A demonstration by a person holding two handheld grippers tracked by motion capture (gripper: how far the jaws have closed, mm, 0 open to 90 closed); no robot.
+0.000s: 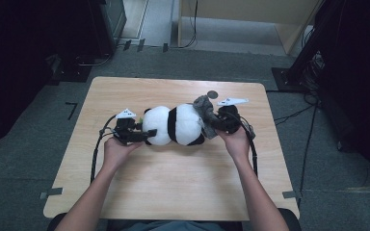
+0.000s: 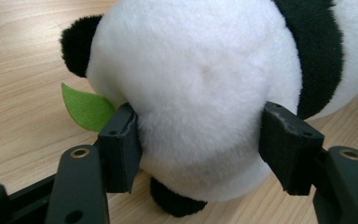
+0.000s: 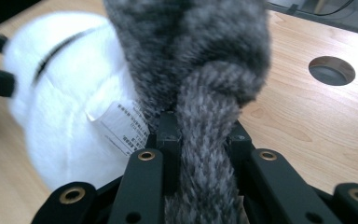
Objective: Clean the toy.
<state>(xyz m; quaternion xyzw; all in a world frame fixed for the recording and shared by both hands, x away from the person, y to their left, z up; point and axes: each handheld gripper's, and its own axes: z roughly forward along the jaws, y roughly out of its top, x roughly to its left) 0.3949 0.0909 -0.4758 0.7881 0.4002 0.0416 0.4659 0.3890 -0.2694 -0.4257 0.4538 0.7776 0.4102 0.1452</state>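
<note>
Left tongs [image 2: 200,140] gripped plush panda's [image 1: 176,125] head, half open. Right tongs [image 3: 200,135] clamped tight on grey furry piece [image 3: 191,56]. Panda lay between them on bench [image 1: 173,183]; best pull steadily, head pinned.

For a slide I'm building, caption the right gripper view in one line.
Right gripper fingers pinch a grey furry piece beside the white plush panda on the wooden table.
</note>
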